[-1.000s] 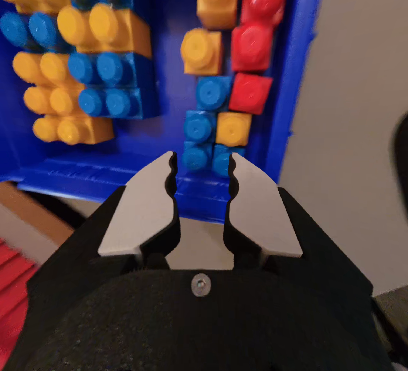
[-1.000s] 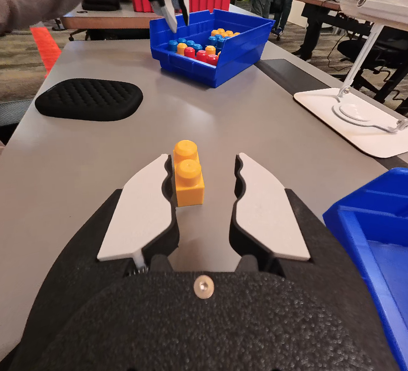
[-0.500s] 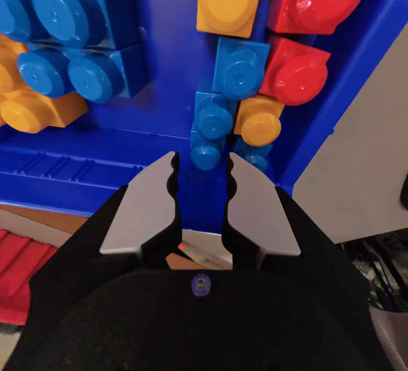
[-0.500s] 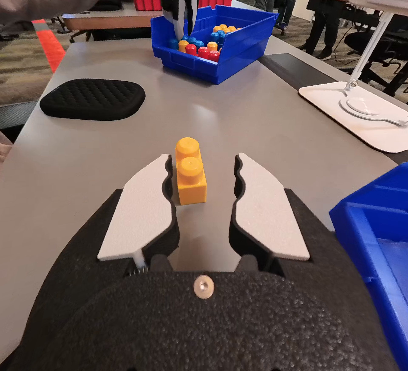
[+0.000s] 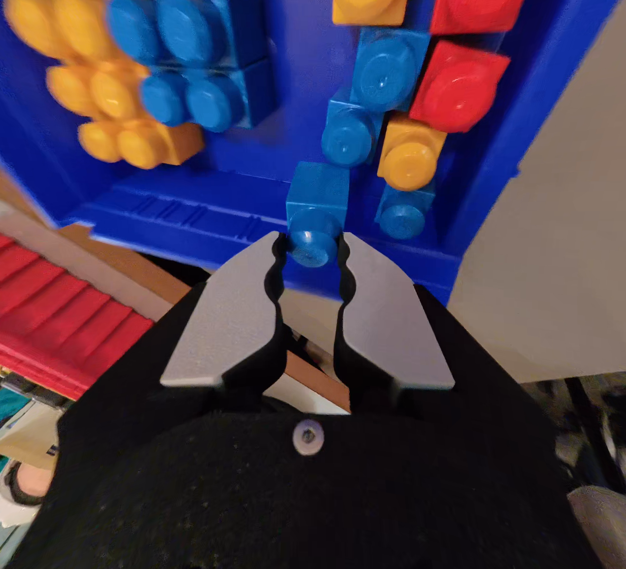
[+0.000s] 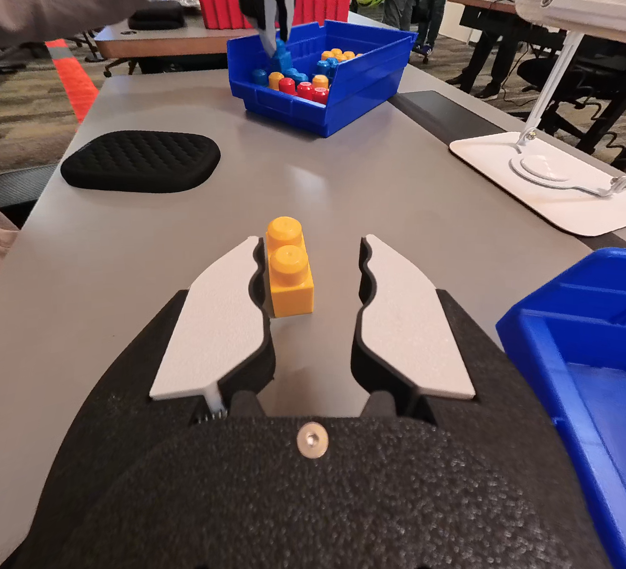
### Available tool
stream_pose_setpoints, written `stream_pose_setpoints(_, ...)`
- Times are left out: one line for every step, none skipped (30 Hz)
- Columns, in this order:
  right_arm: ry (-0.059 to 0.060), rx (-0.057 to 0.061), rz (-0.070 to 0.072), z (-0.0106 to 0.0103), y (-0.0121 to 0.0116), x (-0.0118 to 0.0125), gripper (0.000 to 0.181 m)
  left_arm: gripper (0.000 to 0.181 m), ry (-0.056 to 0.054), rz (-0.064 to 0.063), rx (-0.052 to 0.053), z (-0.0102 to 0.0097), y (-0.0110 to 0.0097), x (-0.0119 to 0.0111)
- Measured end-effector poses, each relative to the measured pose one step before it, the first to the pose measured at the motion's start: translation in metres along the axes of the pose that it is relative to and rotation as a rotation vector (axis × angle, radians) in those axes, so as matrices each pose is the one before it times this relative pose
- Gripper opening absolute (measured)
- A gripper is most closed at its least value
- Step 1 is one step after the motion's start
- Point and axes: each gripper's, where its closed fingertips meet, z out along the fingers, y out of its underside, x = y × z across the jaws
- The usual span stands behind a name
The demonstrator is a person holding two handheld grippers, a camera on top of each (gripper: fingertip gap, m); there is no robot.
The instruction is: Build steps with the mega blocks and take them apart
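Now my left gripper is clamped on the stud of a blue block, lifted above the bin near its front wall. My right gripper is spread wide around the yellow block mid-desk, long axis running away from me, left finger touching it.

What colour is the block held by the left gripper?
Blue; the one-stud block shows best in the left wrist view.

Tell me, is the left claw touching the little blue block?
Touching. The left wrist view shows the left claw with both fingers pressed on the stud of the little blue block, lifted over the blue bin.
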Motion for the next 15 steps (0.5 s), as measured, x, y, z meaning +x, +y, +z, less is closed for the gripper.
stream_pose_setpoints(0.0011,0.0032,0.0014,-0.00045,-0.00074,0.00036,0.053,0.029,-0.0246,-0.0086,0.0528,-0.01598,-0.00245,-0.00133)
stream_pose_setpoints(0.0004,0.0025,0.0018,-0.00025,-0.00041,0.00036,0.053,0.029,-0.0182,-0.0024,0.0588,-0.01748,-0.00548,0.00123)
stream_pose_setpoints(-0.0008,0.0023,0.0019,-0.00025,-0.00039,0.00010,0.053,0.029,-0.0118,0.0098,0.0574,-0.01779,-0.00825,0.00470)
stream_pose_setpoints(-0.0012,0.0017,0.0017,-0.00004,-0.00018,0.00009,0.053,0.029,-0.0067,0.0231,0.0481,-0.01640,-0.01008,0.00805)
stream_pose_setpoints(-0.0019,0.0009,0.0019,0.00016,-0.00013,0.00015,0.053,0.029,0.0012,0.0338,0.0397,-0.01372,-0.01203,0.01142)
stream_pose_setpoints(-0.0021,-0.0004,0.0027,0.00033,0.00027,0.00009,0.053,0.029,0.0156,0.0413,0.0354,-0.01013,-0.01416,0.01522)
stream_pose_setpoints(-0.0016,-0.0003,0.0028,0.00023,0.00028,0.00024,0.053,0.029,0.0250,0.0468,0.0281,-0.00608,-0.01543,0.01813)
stream_pose_setpoints(-0.0019,0.0000,0.0029,0.00019,0.00026,-0.00002,0.053,0.029,0.0232,0.0513,0.0127,-0.00184,-0.01495,0.01863)
stream_pose_setpoints(-0.0012,0.0001,0.0019,0.00001,0.00009,-0.00020,0.053,0.029,0.0182,0.0552,-0.0004,0.00171,-0.01397,0.01803)
stream_pose_setpoints(0.0006,0.0011,-0.0012,-0.00027,-0.00015,-0.00021,0.053,0.029,0.0143,0.0540,-0.0048,0.00424,-0.01393,0.01660)
stream_pose_setpoints(0.0013,0.0017,-0.0031,-0.00022,-0.00045,-0.00027,0.053,0.029,0.0106,0.0471,-0.0050,0.00605,-0.01392,0.01454)
stream_pose_setpoints(0.0004,0.0020,-0.0018,-0.00001,-0.00043,-0.00035,0.053,0.029,0.0079,0.0391,-0.0057,0.00730,-0.01331,0.01241)
stream_pose_setpoints(-0.0006,0.0012,-0.0004,0.00000,-0.00034,-0.00036,0.053,0.030,0.0051,0.0333,-0.0026,0.00798,-0.01292,0.01013)
stream_pose_setpoints(0.0001,-0.0003,-0.0006,0.00001,0.00003,-0.00014,0.053,0.030,0.0076,0.0262,0.0012,0.00812,-0.01248,0.00903)
stream_pose_setpoints(0.0005,-0.0018,-0.0009,0.00023,0.00046,0.00019,0.053,0.030,0.0079,0.0200,0.0003,0.00802,-0.01108,0.00758)
